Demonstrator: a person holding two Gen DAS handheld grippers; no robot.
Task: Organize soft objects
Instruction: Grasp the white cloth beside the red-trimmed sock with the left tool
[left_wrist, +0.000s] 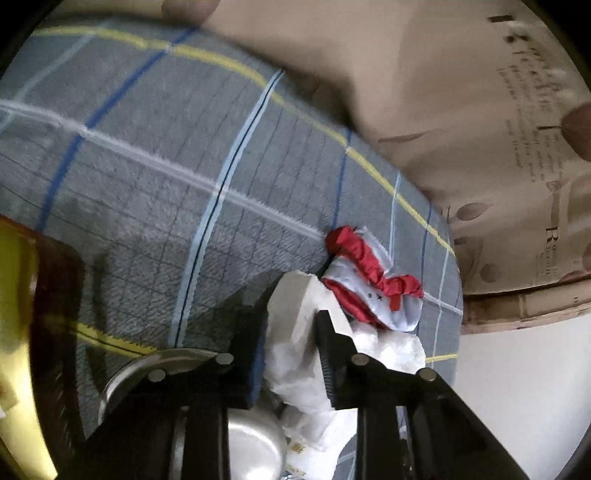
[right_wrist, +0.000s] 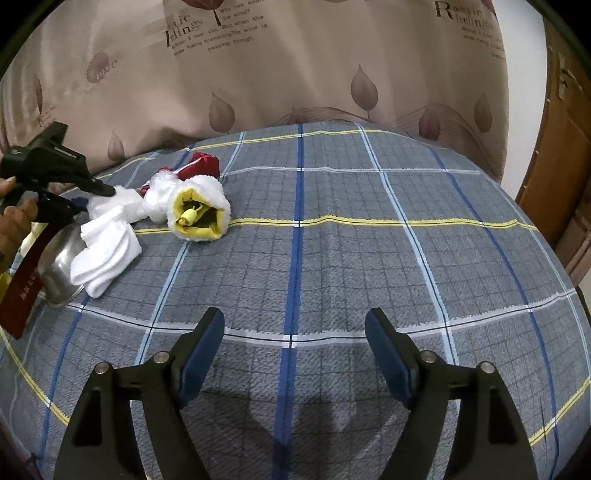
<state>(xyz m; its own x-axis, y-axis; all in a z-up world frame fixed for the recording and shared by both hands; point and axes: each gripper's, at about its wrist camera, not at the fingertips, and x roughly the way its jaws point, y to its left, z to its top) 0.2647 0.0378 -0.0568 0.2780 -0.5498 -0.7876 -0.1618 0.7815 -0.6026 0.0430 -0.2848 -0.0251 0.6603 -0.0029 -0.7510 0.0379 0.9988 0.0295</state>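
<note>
Nearest, the left gripper pinches the white cloth at the bed's far-left pile; right gripper gapes empty; sorting looks barely begun, the fluffy yellow-lined piece untouched.

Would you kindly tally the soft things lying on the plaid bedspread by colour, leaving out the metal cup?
White: 2, the folded cloth and a crumpled white piece behind it.
Red and white: 1, the garment at the back.
White with yellow lining: 1, the fluffy item.
Total: 4
</note>
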